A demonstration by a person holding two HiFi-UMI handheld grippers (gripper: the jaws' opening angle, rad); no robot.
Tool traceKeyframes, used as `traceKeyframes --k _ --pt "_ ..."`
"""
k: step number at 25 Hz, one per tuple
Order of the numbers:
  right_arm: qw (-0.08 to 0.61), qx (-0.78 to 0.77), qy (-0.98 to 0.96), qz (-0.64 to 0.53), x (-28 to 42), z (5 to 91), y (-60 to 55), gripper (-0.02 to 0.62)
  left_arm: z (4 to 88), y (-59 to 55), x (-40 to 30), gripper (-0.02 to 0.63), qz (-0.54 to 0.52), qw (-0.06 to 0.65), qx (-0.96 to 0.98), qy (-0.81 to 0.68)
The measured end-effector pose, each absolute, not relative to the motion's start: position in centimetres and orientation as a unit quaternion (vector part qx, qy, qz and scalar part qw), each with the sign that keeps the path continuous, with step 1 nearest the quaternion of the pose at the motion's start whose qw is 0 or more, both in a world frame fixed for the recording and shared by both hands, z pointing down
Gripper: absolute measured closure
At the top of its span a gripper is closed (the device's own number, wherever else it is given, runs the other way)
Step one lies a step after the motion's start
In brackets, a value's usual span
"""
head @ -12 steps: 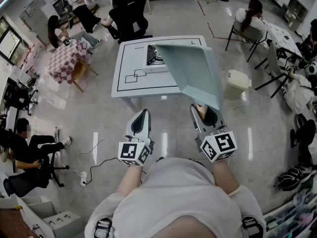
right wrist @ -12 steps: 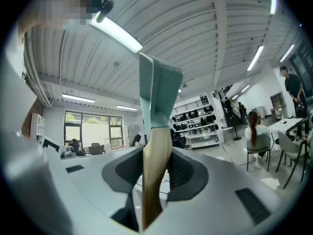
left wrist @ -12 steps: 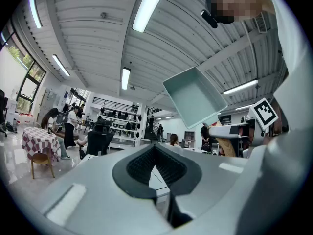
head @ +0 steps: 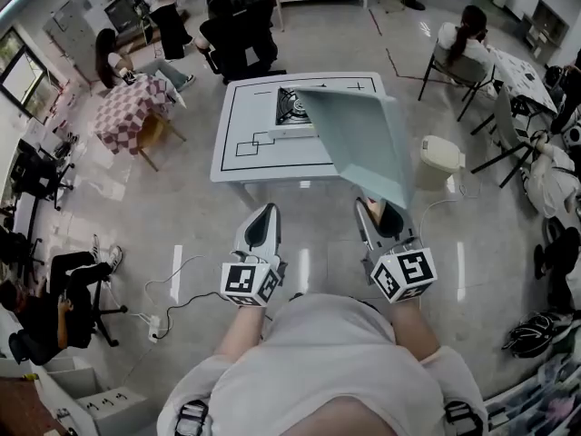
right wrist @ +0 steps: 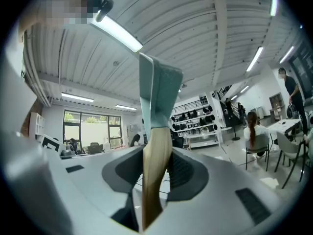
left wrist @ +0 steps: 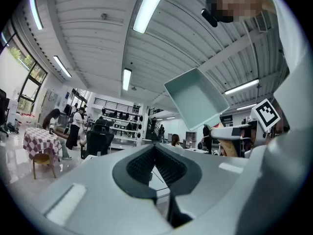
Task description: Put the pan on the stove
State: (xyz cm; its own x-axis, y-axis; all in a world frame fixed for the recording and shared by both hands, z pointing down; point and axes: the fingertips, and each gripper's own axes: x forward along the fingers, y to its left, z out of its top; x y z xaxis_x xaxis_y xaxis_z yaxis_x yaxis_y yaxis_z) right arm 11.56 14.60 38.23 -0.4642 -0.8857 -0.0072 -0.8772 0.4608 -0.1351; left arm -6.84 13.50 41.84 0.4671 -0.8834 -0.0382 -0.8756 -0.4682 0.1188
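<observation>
Right gripper view: smooth wooden handle (right wrist: pixel 154 175) clamped between right gripper (head: pixel 379 213) jaws, square pale-green pan (head: pixel 359 134) above; left gripper (head: pixel 264 211) closed, empty. White line-marked table (head: pixel 247 121) with stove (head: pixel 295 107), glossy grey floor (head: pixel 182 230).

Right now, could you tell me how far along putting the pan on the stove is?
Done: the pan is picked up, its wooden handle clamped in the right tool. In hand: it hangs in the air, short of the white table. Left: carry it to the stove on that table and set it down. The left tool is shut and empty.
</observation>
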Motion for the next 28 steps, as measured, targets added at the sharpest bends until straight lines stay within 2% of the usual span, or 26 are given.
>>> traceKeyframes --k 28 --pt "0.063 -0.530 0.844 -0.059 3.3 37.2 10.2 0.458 43.2 8.0 -15.5 0.595 -0.056 0.055 0.874 -0.480"
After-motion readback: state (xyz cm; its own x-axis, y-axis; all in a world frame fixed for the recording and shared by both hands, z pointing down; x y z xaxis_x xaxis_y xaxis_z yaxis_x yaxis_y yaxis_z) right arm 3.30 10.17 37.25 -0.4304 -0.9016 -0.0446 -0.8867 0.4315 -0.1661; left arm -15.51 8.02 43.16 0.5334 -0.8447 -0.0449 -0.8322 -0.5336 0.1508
